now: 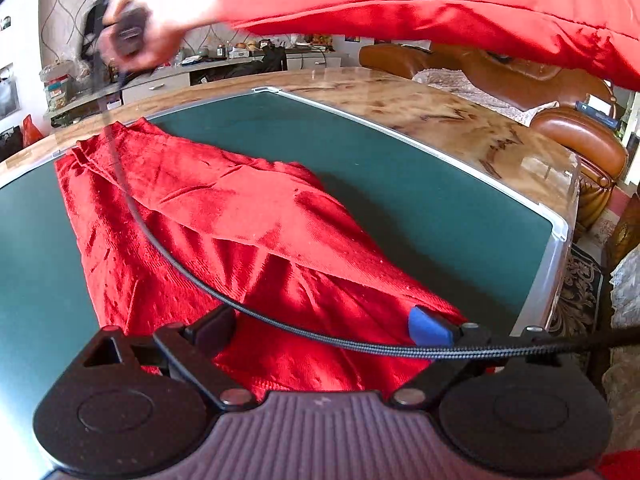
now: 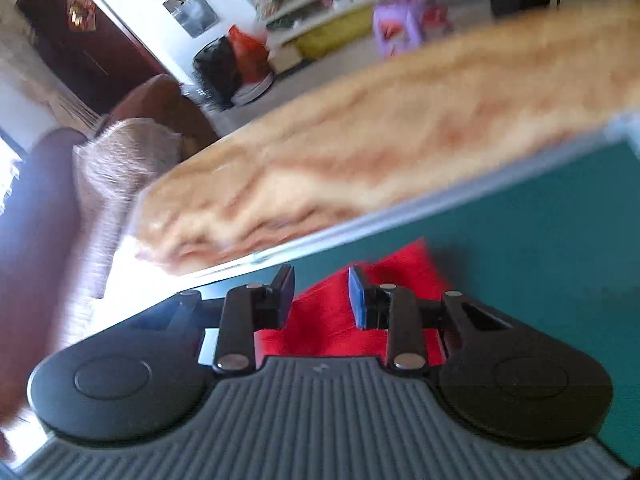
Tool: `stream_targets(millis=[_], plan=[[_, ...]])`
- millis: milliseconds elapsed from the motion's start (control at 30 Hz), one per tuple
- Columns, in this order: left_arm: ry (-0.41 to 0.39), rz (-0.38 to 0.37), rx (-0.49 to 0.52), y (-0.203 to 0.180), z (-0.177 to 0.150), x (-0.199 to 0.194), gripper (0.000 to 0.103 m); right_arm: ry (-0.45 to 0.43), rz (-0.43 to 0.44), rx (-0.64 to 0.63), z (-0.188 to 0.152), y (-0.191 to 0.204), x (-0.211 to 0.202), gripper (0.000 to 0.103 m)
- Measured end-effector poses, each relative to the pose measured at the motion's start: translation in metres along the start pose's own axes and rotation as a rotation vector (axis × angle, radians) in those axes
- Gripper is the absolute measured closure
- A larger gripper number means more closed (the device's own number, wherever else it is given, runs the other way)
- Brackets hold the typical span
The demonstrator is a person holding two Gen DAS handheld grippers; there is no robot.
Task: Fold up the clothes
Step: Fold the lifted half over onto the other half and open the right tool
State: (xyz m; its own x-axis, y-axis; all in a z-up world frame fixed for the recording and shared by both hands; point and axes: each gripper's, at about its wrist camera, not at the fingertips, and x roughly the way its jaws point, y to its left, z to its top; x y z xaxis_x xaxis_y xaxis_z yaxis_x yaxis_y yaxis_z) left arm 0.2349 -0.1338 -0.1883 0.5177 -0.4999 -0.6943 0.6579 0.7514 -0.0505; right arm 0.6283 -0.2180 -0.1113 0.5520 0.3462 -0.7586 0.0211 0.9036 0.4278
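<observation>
A red velvet garment (image 1: 224, 220) lies partly folded on a dark green mat (image 1: 400, 168). My left gripper (image 1: 320, 324) is open, jaws wide apart, hovering over the garment's near end and holding nothing. A black braided cable (image 1: 280, 326) runs across its fingers. In the left wrist view the right gripper (image 1: 128, 36) shows blurred in a hand at the upper left, under a red sleeve (image 1: 440, 12). In the right wrist view my right gripper (image 2: 320, 292) is open, tilted, above a corner of the red garment (image 2: 328, 316) near the mat's edge.
The mat (image 2: 540, 240) has a pale frame and lies on a marbled wooden table (image 1: 440, 116). Brown leather armchairs (image 1: 560, 120) stand beyond the table on the right. A shelf with clutter (image 1: 240, 56) runs along the far wall.
</observation>
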Motion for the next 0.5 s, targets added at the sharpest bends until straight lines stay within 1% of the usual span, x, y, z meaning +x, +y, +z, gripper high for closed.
stream_targets(millis=[100, 167, 233, 333, 500], plan=[[-0.005, 0.004, 0.005, -0.002, -0.002, -0.002, 0.006, -0.017, -0.039, -0.103, 0.007, -0.014, -0.016, 0.068], [-0.006, 0.004, 0.003, -0.001, -0.003, -0.003, 0.006, 0.009, -0.004, -0.148, -0.002, -0.011, -0.012, 0.068], [-0.006, 0.007, 0.004, -0.002, -0.003, -0.003, 0.006, 0.027, 0.022, -0.197, -0.011, -0.003, -0.004, 0.068], [-0.006, 0.014, 0.003, -0.002, -0.004, -0.004, 0.006, 0.057, 0.039, -0.226, -0.023, 0.016, 0.016, 0.068], [-0.002, 0.018, -0.017, -0.001, -0.005, -0.007, 0.006, 0.031, 0.032, -0.277, -0.031, 0.045, 0.045, 0.068]])
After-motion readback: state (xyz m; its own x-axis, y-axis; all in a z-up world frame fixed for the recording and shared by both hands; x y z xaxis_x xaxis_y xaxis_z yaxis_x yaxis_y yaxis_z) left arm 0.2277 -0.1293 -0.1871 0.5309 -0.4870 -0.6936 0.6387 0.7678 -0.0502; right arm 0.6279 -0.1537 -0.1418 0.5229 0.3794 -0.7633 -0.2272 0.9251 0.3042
